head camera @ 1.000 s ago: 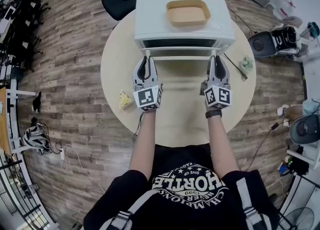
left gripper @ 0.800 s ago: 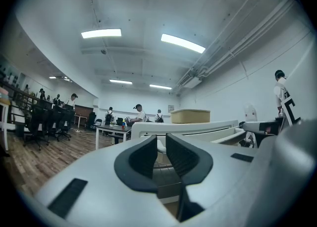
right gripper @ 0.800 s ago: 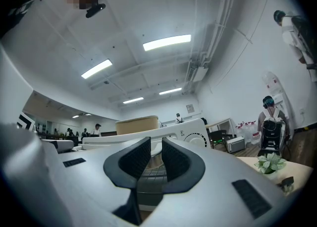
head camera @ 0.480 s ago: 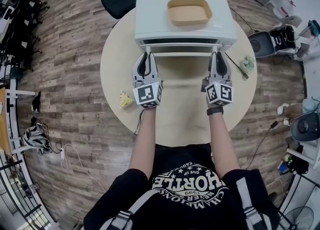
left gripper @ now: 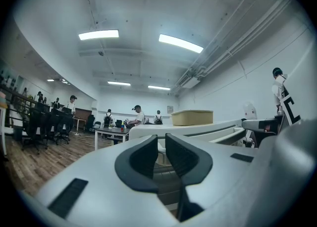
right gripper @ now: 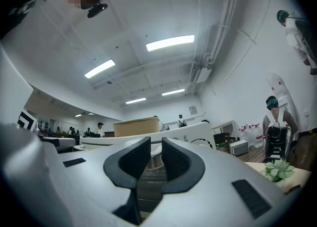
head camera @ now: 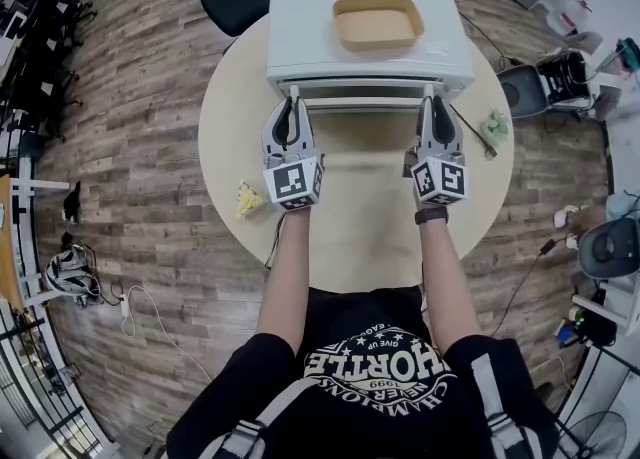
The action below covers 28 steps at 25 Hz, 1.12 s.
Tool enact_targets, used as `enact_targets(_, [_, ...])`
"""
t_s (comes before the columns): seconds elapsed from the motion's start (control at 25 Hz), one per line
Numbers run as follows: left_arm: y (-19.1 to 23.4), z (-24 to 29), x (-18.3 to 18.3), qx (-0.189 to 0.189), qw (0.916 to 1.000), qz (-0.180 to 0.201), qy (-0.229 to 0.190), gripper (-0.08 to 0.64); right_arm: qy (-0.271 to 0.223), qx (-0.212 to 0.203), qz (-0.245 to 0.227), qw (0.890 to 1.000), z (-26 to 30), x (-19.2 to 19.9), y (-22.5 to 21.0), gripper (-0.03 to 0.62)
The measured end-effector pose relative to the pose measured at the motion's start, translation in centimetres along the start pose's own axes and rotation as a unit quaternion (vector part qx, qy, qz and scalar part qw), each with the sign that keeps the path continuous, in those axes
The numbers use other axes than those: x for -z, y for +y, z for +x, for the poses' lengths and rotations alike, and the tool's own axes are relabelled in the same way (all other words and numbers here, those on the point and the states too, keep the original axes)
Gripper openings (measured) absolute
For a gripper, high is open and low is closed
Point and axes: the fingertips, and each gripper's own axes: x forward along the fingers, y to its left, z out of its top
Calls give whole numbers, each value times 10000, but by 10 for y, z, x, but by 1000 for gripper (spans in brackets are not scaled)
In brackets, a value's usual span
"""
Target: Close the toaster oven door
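Pads [left gripper: 142, 158] of dark ribbed rubber show only in the gripper views: the left gripper [left gripper: 161, 144] is closing them on the left end of the thin white handle [head camera: 362, 103], and the right gripper [right gripper: 156, 147] pinches its right end. The head view shows the boxy white toaster oven [head camera: 300, 42] on a round beige table [head camera: 370, 217], its door [head camera: 365, 89] not fully shut and a tan tray [head camera: 377, 24] on top.

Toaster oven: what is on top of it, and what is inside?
On the toaster oven sits an empty-looking tan tray. Inside, only a dark slit shows above the part-open door; any contents are hidden.
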Motion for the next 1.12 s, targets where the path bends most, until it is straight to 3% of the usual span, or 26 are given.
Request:
enact_targets(0.6, [-3,13,-1,49,9998,167,27,54,47,-68,74,9999,12,0,-4,77])
enact_targets(0.88, [-1,18,-2,285,9983,296,411,48,621,-136,-50,9980,19,3,-5,88])
enact_targets(1.12, [-1,-26,-23,183,9984,207,502,47,937,-212,-42,9954,-11,-17,5,106])
